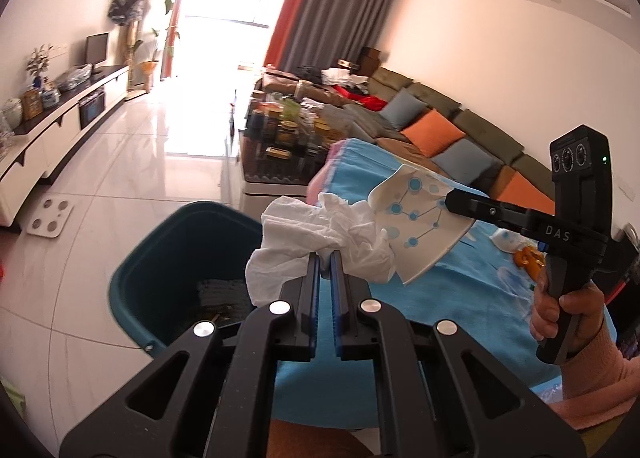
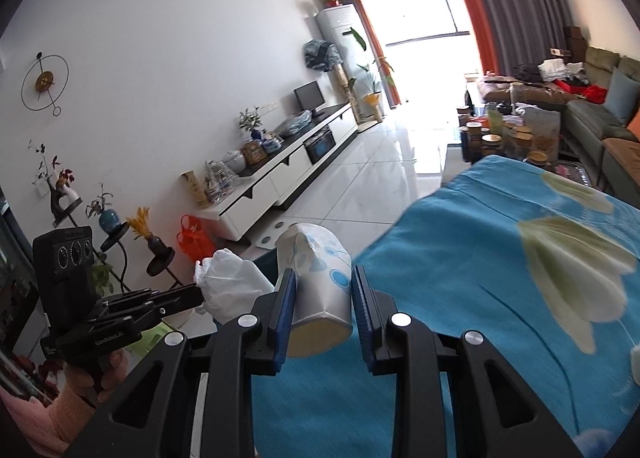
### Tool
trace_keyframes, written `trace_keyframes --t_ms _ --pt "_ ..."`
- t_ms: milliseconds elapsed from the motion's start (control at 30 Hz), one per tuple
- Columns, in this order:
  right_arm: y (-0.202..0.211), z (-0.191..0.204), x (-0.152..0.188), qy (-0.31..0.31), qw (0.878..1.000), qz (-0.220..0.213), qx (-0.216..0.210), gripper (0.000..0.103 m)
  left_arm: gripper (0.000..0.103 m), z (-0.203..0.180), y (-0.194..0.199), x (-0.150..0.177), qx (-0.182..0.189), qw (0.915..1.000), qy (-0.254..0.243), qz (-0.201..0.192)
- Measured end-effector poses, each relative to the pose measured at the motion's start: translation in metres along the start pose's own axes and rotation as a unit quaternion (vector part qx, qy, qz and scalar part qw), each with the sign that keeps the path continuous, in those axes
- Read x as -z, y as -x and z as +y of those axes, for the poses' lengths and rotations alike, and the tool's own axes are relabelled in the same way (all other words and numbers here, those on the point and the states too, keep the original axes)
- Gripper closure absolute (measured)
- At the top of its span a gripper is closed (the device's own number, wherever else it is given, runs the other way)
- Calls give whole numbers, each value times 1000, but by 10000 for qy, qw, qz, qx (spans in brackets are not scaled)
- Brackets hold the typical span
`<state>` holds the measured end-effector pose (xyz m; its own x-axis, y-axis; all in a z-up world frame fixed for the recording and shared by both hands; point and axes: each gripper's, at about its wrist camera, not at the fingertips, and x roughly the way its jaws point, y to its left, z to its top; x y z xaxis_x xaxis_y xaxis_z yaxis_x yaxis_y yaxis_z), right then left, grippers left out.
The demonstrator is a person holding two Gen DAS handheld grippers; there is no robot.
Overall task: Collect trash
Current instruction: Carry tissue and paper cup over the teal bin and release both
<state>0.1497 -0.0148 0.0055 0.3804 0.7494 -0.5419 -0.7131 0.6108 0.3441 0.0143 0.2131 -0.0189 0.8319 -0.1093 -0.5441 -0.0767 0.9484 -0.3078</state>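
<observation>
Left tool [image 1: 326, 258] pinches crumpled tissue [image 1: 320, 238]; right tool [image 2: 324, 278] clamps paper cup [image 2: 320, 290].

Readable in the left wrist view: "DAS", in pale capital letters on the black body of the right gripper [image 1: 448, 201], just behind its fingers. Readable in the right wrist view: "GenRobot.AI", or something close to it, in small pale letters along the black underside of the left gripper [image 2: 200, 296]; last letters hard to make out. Faint lettering along the top edge of that gripper's black camera block [image 2: 64, 258], too small to read. Nothing else legible in either view.
</observation>
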Motion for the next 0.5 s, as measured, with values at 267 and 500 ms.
trace_keyframes --t_ms 267,500 --pt "-29 16 -9 140 9997 162 -108 76 97 32 4 8 -364 9990 249 60" --pt "-61 24 -11 157 9989 417 -116 76 97 58 -4 14 -631 9971 371 183"
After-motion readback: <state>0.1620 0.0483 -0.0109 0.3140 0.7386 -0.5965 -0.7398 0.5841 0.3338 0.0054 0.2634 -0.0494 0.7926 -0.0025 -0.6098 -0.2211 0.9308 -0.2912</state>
